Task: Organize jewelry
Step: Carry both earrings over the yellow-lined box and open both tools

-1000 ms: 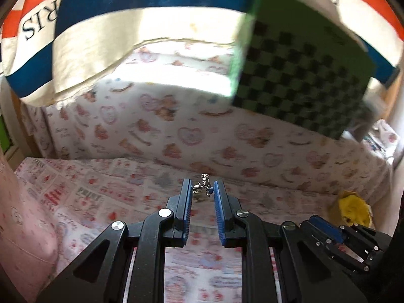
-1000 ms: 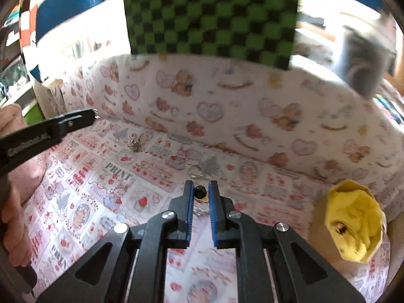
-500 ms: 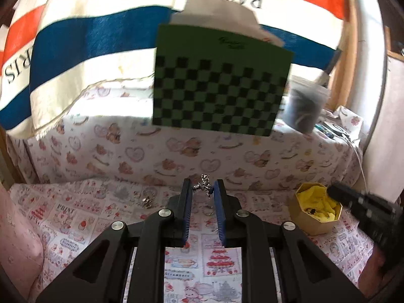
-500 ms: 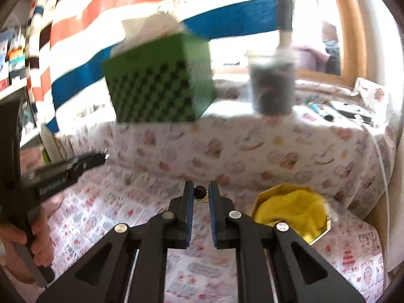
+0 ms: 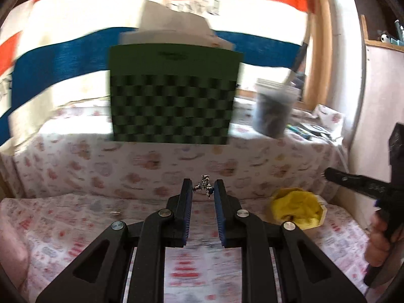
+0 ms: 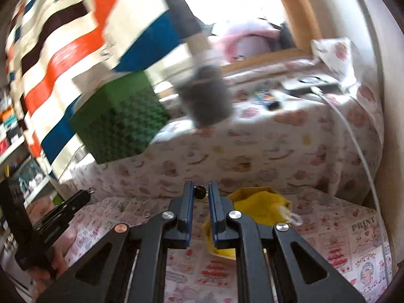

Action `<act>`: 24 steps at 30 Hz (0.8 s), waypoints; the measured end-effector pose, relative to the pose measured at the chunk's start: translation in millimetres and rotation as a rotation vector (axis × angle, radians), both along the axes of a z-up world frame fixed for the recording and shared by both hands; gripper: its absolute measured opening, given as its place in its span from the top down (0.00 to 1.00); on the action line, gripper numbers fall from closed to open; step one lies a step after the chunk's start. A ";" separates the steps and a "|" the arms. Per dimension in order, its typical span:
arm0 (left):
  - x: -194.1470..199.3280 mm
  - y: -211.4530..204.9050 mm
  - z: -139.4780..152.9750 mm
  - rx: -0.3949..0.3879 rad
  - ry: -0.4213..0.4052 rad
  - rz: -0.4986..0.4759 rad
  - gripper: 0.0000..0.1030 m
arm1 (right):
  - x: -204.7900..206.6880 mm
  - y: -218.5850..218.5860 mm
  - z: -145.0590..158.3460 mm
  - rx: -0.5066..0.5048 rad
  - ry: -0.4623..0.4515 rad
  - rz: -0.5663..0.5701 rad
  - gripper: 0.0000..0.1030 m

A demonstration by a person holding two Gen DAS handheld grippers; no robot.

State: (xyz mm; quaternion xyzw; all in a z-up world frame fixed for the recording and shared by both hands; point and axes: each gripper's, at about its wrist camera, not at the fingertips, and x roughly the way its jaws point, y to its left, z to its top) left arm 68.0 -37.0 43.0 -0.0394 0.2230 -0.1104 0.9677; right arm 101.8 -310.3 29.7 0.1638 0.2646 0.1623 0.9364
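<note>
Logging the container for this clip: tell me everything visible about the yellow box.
The yellow box is a small many-sided container, open at the top, with tan, cardboard-like walls and crumpled yellow lining filling the inside. It sits upright on the patterned cloth, close to the draped ledge. A small dark item lies inside near the front wall, too blurred to identify. In the right wrist view a pale tab or clasp shows at its edge. Neither gripper touches it.
</note>
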 end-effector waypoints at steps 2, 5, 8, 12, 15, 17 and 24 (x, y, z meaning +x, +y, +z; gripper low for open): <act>14.5 -27.2 3.2 -0.017 0.058 -0.068 0.84 | 9.3 -17.7 -7.7 0.049 0.040 -0.021 0.90; 36.0 -68.0 0.6 -0.035 0.152 -0.167 0.84 | 18.4 -37.1 -17.1 0.104 0.080 -0.047 0.90; 49.6 -109.5 -15.8 -0.006 0.273 -0.278 0.84 | 27.5 -46.1 -27.5 0.144 0.122 -0.044 0.90; 45.8 -150.6 -40.5 0.079 0.353 -0.324 0.84 | 34.3 -44.5 -38.3 0.127 0.154 -0.045 0.90; 51.8 -167.1 -50.2 0.115 0.370 -0.306 0.84 | 37.6 -42.8 -43.5 0.140 0.168 -0.030 0.90; 59.2 -169.4 -52.7 0.121 0.381 -0.291 0.84 | 39.9 -43.3 -45.4 0.130 0.170 -0.041 0.90; 79.5 -160.3 -64.4 0.105 0.420 -0.241 0.84 | 46.5 -43.6 -51.3 0.138 0.191 -0.035 0.89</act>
